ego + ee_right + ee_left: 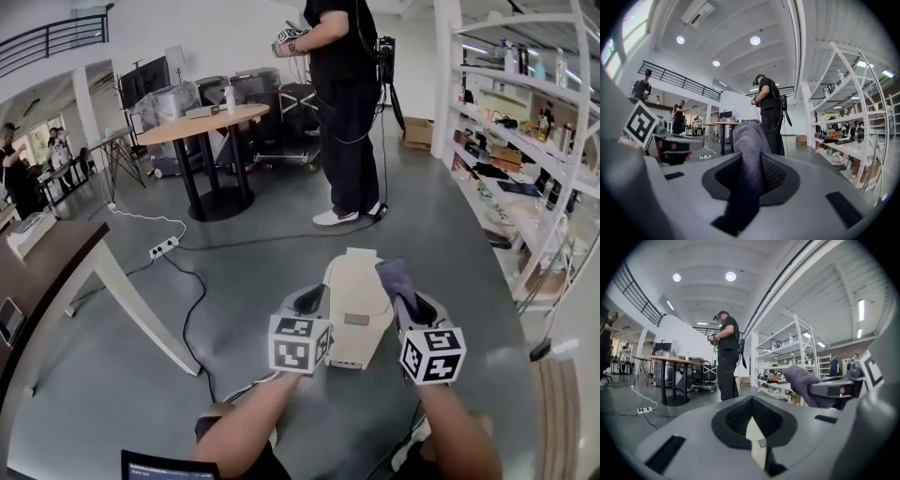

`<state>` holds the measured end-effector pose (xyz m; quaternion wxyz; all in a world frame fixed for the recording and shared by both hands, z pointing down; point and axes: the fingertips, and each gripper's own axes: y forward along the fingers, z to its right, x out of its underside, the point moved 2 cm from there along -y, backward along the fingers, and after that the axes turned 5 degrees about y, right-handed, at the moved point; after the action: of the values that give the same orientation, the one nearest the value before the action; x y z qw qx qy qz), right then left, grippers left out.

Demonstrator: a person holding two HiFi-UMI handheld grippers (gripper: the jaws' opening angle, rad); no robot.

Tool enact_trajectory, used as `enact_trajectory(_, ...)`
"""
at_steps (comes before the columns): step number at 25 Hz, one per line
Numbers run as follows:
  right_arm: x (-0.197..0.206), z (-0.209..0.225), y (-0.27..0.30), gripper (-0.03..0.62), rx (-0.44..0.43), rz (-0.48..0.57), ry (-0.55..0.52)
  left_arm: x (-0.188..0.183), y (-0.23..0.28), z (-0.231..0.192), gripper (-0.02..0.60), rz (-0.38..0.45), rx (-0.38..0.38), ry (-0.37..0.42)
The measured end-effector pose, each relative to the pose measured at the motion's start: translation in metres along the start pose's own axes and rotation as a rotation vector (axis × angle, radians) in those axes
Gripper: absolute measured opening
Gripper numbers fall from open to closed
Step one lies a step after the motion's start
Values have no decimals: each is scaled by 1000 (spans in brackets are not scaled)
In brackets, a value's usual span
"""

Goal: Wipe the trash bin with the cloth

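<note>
Jaws of the right gripper clamp the cloth.

The head camera looks steeply down from above and behind, close on the left gripper and right gripper, with the trash bin just beyond their fingers. Each gripper camera rides low behind its own fingers, facing forward and a little upward. All three share the standing person far past the fingertips.

One trash bin, one cloth, one round table and two grippers: left gripper, right gripper.
</note>
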<state>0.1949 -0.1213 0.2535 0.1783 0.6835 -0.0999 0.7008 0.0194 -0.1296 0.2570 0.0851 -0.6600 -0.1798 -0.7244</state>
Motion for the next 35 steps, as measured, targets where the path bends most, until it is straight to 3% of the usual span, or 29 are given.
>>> enact_trajectory(5,-2,17,-12,87,37,17,58,10,-11,16,0,-16,-6,34)
enact_trajectory(14,8,-6,-35,87,3,5,33,15,-28,20,0,-18,-11,-17)
enact_trajectory(35,11,-30,-41,86,-14,42,7,15,-33,21,0,-12,-1,-14)
